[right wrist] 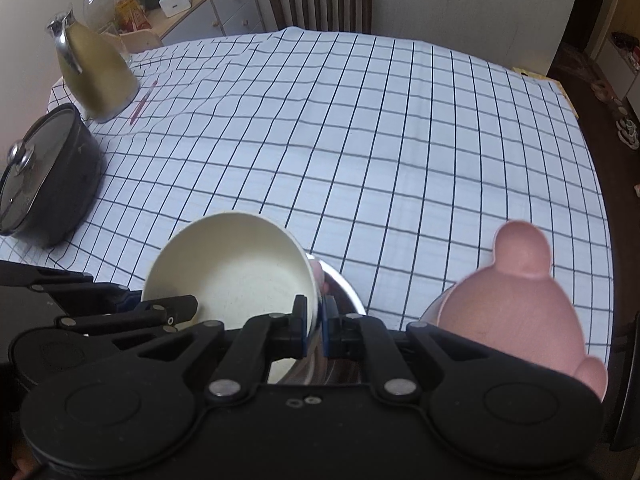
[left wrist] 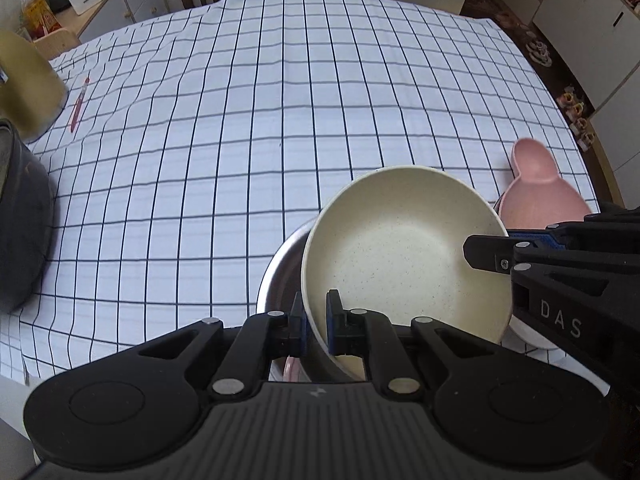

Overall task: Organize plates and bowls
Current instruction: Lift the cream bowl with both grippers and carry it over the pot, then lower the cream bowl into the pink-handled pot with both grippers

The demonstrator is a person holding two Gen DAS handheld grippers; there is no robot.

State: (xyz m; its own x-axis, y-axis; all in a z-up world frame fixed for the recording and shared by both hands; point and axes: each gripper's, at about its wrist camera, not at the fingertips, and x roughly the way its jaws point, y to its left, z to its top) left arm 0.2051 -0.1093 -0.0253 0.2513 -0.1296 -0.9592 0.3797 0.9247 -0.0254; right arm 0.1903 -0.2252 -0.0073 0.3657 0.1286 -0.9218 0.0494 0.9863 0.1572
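Between the narrow fingers of the left gripper [left wrist: 316, 322] and of the right gripper [right wrist: 317, 326], a tilted cream bowl [left wrist: 400, 256] is being pinched by its rim above a steel bowl [left wrist: 280, 280]; a pink plate [right wrist: 508, 304] is lying just beside it on the checked tablecloth [left wrist: 240, 140].

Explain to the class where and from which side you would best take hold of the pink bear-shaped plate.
Grip the pink bear-shaped plate at its rim, between the ears, coming from the right side, clear of the cream bowl. The plate is shallow and wide, so only a thin edge fits between the fingers; one finger goes above the rim, one below. The round ear looks thin enough too, though leverage there would be poorer.
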